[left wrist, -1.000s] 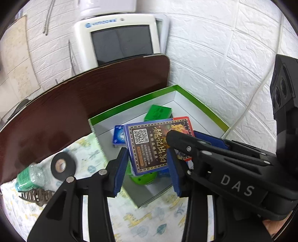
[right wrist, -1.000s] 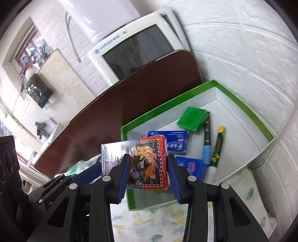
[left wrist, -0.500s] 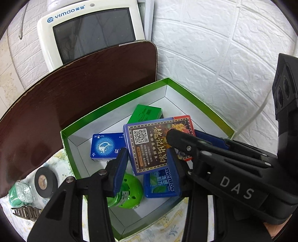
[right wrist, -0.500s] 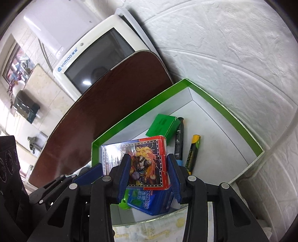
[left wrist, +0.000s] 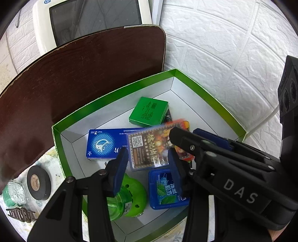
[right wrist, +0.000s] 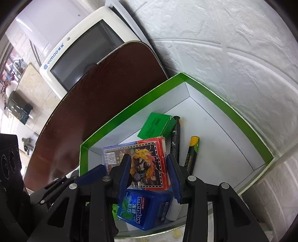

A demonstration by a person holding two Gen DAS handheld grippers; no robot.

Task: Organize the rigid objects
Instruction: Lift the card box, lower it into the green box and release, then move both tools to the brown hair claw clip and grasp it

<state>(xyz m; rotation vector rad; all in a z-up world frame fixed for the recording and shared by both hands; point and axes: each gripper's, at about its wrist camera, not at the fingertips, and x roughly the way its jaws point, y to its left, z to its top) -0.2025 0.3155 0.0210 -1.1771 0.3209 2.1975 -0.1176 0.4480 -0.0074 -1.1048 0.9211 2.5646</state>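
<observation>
A wrapped card pack [right wrist: 147,163], red-bordered on one face and blue-bordered with a QR code on the other [left wrist: 147,150], hangs low inside the green-rimmed white box [left wrist: 115,89]. My right gripper [right wrist: 148,158] is shut on its red end. My left gripper [left wrist: 148,151] straddles the blue end; its jaws are opening, a thin gap shows at the left pad, and the pack looks blurred there. Beneath lie a blue mentos tin [right wrist: 141,210], a flat blue box [left wrist: 106,143], a small green box [left wrist: 149,111], a green round bottle [left wrist: 128,195] and two markers [right wrist: 176,137].
A dark brown board [left wrist: 83,74] leans behind the box, with a white monitor [left wrist: 93,16] behind it and a white brick wall [left wrist: 232,55] to the right. On the patterned cloth to the left lie a black tape roll [left wrist: 38,183], a green-capped bottle [left wrist: 13,191] and a brown clip [left wrist: 20,214].
Both grippers have moved forward and down with the card pack, from the box's near edge to low over its contents. The left jaws stand slightly wider and the pack has blurred between them.
</observation>
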